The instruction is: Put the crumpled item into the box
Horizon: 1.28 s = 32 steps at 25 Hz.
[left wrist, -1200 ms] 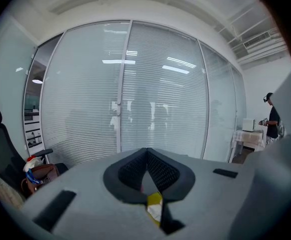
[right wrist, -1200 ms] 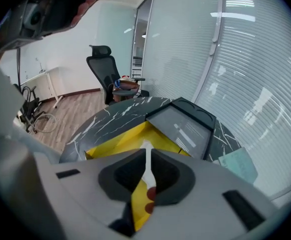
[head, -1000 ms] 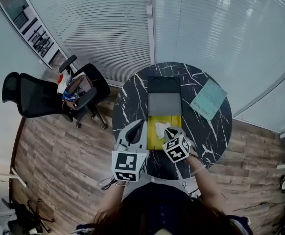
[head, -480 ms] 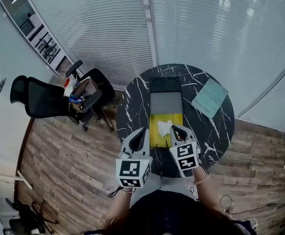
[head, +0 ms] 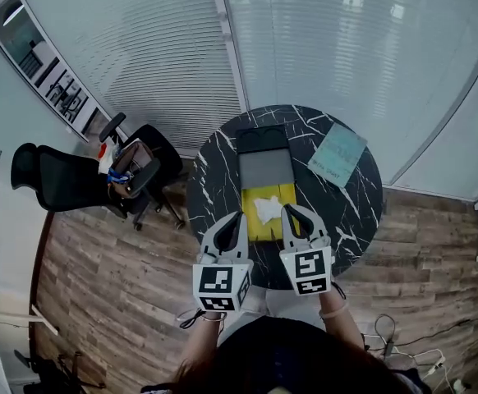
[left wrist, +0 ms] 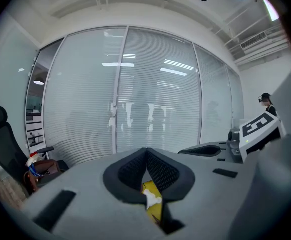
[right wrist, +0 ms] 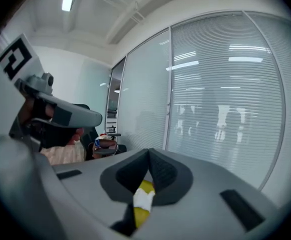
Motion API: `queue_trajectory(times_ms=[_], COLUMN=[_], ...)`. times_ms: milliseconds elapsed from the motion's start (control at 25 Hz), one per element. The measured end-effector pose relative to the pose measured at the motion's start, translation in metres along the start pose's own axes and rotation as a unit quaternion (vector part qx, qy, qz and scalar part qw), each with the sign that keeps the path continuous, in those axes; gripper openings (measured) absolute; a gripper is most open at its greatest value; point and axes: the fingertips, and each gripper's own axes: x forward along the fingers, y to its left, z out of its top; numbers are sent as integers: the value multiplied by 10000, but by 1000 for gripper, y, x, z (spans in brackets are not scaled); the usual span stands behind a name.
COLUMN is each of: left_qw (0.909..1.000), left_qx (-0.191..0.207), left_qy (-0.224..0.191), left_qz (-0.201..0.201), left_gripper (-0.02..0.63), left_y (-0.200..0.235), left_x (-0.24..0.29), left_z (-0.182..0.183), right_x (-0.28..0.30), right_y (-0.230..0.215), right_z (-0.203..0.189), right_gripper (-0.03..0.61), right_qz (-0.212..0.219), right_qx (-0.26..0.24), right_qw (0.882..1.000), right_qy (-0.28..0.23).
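A white crumpled paper [head: 267,208] lies inside the open yellow box [head: 263,225] on the round black marble table [head: 354,208]. My left gripper [head: 236,218] hovers at the box's near left corner, its jaws shut and empty. At the near right corner my right gripper [head: 291,211] is also shut with nothing in it. In the left gripper view, the paper [left wrist: 151,198] and yellow box [left wrist: 156,207] show through the gap below the closed jaws [left wrist: 146,152]. The right gripper view shows the same paper [right wrist: 143,199] under its closed jaws [right wrist: 148,154].
Behind the yellow box sit a grey panel [head: 265,169] and a black tray [head: 261,139]. A teal booklet [head: 339,156] lies at the table's right. A black office chair [head: 66,179] with bags stands on the wood floor to the left. Glass walls with blinds surround the table.
The right gripper has drawn back from over the box toward the person. The paper stays in the yellow box. Both grippers now hang side by side at the near edge.
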Motion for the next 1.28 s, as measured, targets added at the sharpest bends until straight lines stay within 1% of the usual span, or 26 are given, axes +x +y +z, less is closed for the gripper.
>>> queue_trajectory(times_ms=[200, 440, 720, 920, 1280], left_qw=[9998, 9990, 9977, 9972, 9945], left_qx=[74, 75, 71, 37, 220], left_qy=[-90, -224, -404, -530, -714], left_qz=[-178, -384, -538, -521, -735], left_gripper=[26, 26, 26, 26, 26], left_y=[-9, -17, -24, -30, -48], left_x=[-22, -57, -102, -128, -171], left_z=[4, 3, 2, 0, 3], right_x=[-28, -63, -110, -139, -183], right_y=[12, 35, 64, 80, 108], right_z=[12, 30, 47, 50, 58], right_gripper=[25, 25, 23, 23, 23], right_qz=[-168, -261, -448, -552, -663], right_qx=[495, 622, 453, 293, 159], right_qw=[9985, 9966, 9955, 9952, 9936], right_qy=[-153, -467, -705, -754, -895])
